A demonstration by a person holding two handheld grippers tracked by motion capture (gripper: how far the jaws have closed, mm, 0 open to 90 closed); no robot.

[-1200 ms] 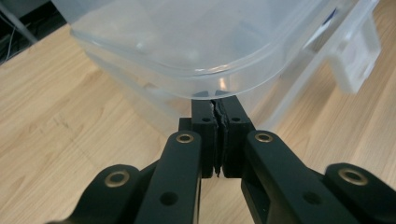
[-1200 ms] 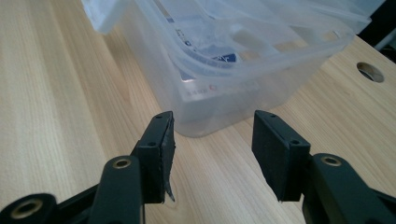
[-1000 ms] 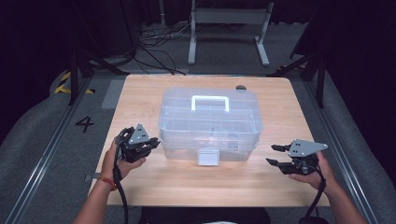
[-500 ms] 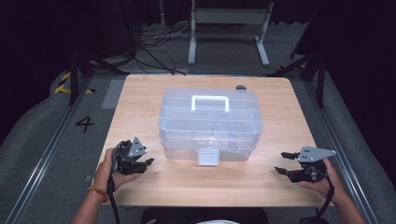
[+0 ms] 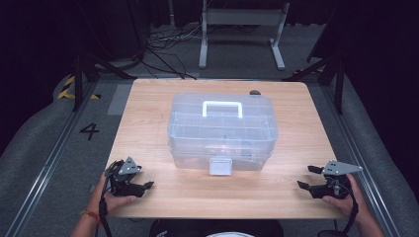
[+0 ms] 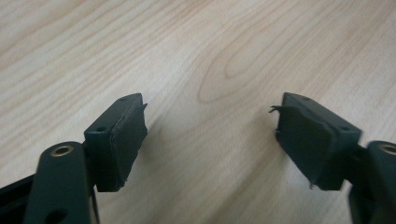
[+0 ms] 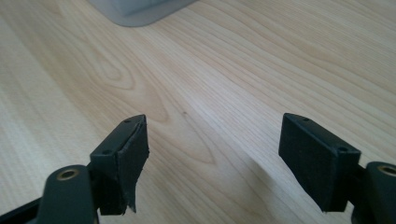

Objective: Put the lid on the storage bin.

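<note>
A clear plastic storage box [image 5: 222, 131] with a white handle [image 5: 222, 105] and a front latch [image 5: 220, 166] stands shut in the middle of the wooden table [image 5: 296, 113]. My left gripper [image 5: 143, 187] sits low over the table's front left corner, well to the left of the box. Its jaws have just been opening and stand wide over bare wood [image 6: 210, 126], with nothing between them. My right gripper [image 5: 306, 177] is low at the front right corner, and its jaws have also been opening and hold nothing [image 7: 212, 140]. A corner of the box [image 7: 135, 11] shows beyond them.
A small dark object [image 5: 255, 92] lies at the table's far edge behind the box. A metal stand [image 5: 242, 19] and cables are on the floor beyond the table. A painted number 4 [image 5: 90, 131] marks the floor at the left.
Both hands have come down and back toward the table's front corners, away from the box. Both pairs of jaws have spread wider.
</note>
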